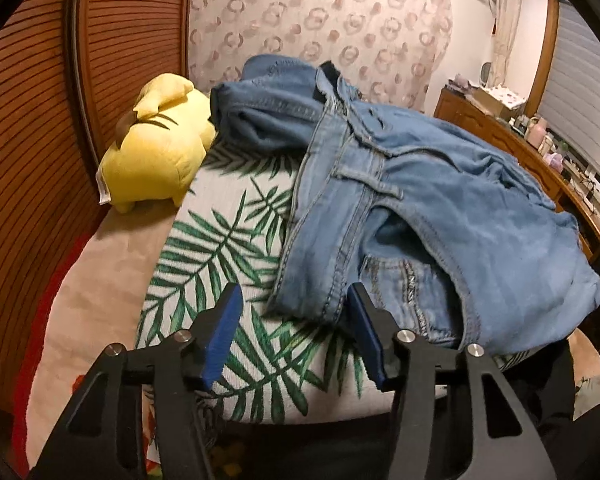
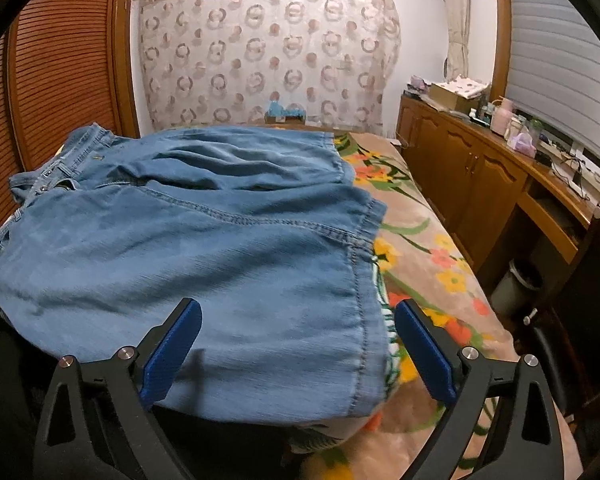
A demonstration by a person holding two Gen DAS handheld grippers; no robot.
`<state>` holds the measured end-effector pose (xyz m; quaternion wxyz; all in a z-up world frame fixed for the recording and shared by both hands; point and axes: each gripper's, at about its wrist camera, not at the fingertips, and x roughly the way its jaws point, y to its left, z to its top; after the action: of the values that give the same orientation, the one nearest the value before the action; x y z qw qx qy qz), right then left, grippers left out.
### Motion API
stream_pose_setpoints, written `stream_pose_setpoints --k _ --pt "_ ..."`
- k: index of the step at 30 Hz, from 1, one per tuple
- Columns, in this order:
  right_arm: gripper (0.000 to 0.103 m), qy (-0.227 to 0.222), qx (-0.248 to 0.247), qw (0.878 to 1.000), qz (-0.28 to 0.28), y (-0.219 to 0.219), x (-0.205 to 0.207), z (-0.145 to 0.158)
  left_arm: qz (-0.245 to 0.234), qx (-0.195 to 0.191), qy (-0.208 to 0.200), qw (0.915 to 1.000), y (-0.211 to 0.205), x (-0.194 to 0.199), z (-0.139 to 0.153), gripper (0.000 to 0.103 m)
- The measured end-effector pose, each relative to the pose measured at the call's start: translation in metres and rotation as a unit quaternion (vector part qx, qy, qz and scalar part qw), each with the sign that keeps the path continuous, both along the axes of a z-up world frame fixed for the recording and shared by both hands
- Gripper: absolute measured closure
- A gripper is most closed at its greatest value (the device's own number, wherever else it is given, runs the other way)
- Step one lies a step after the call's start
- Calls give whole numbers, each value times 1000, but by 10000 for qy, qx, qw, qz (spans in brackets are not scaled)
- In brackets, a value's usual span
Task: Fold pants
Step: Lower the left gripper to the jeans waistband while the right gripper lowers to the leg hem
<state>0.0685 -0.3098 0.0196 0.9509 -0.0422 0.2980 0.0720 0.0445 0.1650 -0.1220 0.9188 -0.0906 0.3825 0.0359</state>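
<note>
Light blue denim pants (image 1: pixel 440 200) lie bunched on a bed, with the waistband and belt loops toward the left wrist camera. My left gripper (image 1: pixel 294 314) is open. A corner of the waistband (image 1: pixel 312 296) reaches into the gap between its blue pads (image 1: pixel 224 328), and neither pad presses on it. In the right wrist view the pants (image 2: pixel 204 248) spread flat, their stitched side seam running down the right. My right gripper (image 2: pixel 298 320) stands wide open just above the near edge of the cloth, holding nothing.
A yellow plush toy (image 1: pixel 156 156) lies left of the pants beside a slatted wooden door (image 1: pixel 28 128). A palm-leaf cloth (image 1: pixel 228 240) covers the bed over a floral blanket (image 2: pixel 432 252). A wooden cabinet (image 2: pixel 472 176) with clutter runs along the right; a patterned curtain (image 2: pixel 268 52) hangs behind.
</note>
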Motion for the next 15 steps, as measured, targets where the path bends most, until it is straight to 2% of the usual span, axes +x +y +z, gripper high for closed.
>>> stream_pose_setpoints --k 5,9,10,12,13,15 --pt "8 108 40 9999 -4 -3 -3 1 -36 84 -38 10000 -2 1 -3 48" --pt "9 170 65 9998 -53 -12 5 1 -151 430 -73 9989 -9 5 -5 48" --pt "9 183 74 9998 -69 -12 4 0 -175 448 -70 9988 -9 6 -5 50" --pt "9 207 100 9997 -88 -12 7 1 -268 356 -99 9990 -8 7 -4 64" --pt "9 216 110 9997 -91 -11 8 1 -284 358 -101 9989 -9 8 -3 65" --pt "9 236 94 9996 -108 -10 9 1 -359 441 -126 9983 -13 8 0 76"
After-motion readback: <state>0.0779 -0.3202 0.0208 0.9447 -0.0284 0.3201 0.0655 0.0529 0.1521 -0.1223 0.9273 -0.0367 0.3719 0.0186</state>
